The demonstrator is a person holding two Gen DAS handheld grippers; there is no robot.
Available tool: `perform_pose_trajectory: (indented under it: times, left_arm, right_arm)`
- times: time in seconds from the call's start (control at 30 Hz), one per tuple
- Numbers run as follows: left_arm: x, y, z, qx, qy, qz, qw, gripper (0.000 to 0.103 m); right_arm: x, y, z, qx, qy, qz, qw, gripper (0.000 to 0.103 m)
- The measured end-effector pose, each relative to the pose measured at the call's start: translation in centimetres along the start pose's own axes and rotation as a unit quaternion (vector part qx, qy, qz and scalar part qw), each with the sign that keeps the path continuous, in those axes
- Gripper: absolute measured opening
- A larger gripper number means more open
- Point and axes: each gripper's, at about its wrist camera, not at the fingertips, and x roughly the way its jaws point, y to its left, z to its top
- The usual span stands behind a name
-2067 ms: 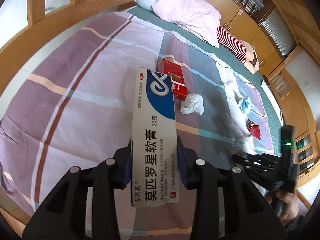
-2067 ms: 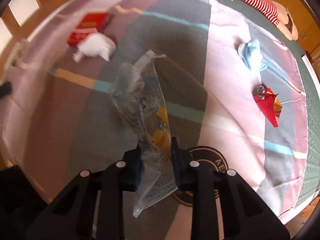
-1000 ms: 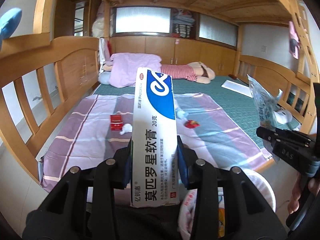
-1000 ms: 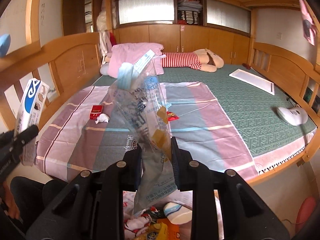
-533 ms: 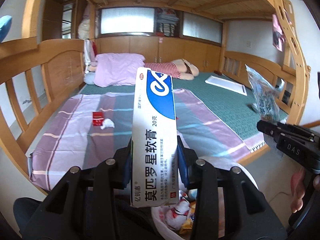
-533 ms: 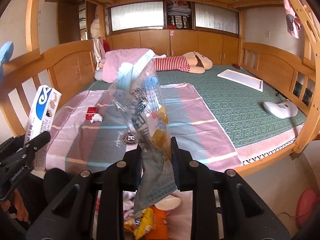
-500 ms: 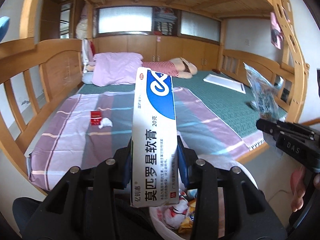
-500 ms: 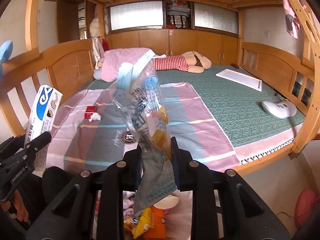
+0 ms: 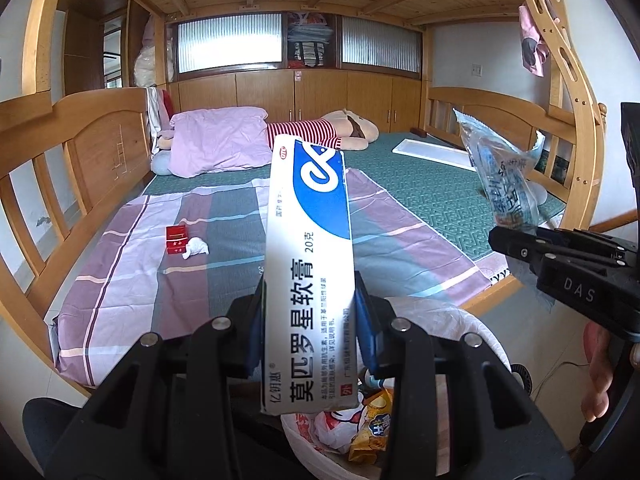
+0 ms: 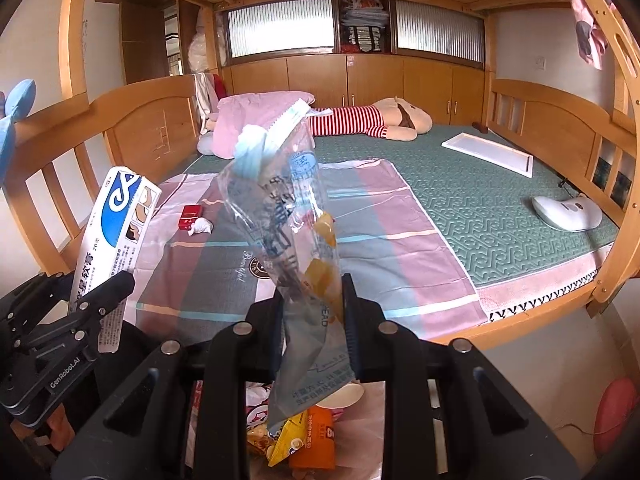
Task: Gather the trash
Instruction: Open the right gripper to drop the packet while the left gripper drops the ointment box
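My left gripper (image 9: 310,332) is shut on a tall white and blue ointment box (image 9: 310,264), held upright over a white-lined trash bin (image 9: 472,328) with wrappers inside. My right gripper (image 10: 314,332) is shut on a crumpled clear plastic bag (image 10: 288,216), also above the bin's trash (image 10: 304,440). Each gripper shows in the other's view: the right gripper (image 9: 520,248) at the right edge, the left gripper (image 10: 100,300) at the lower left. On the striped sheet (image 9: 224,280) lie a red packet (image 9: 177,239) and a white tissue wad (image 9: 195,247).
A wooden bunk bed frame (image 9: 100,144) surrounds the green mattress (image 10: 480,208). A pink pillow (image 9: 216,144) and a striped plush toy (image 9: 320,136) lie at the far end. A white tray (image 10: 488,154) and white device (image 10: 568,212) rest at the right. A person's hand (image 9: 600,368) holds the right gripper.
Both grippers have pulled back from the bed and now hover over the trash bin, still holding the box and the bag. The bed looks farther away and the bin's contents have come into view.
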Motion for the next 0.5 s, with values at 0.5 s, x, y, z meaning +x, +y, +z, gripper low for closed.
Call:
perform_pose_trajectory:
  times: [0.5]
  left_arm:
    - [0.3, -0.3, -0.2, 0.003, 0.005, -0.005, 1.0, 0.038]
  right_arm:
    - [3.0, -0.5, -3.1, 0.023, 0.086, 0.043, 0.995, 0.033]
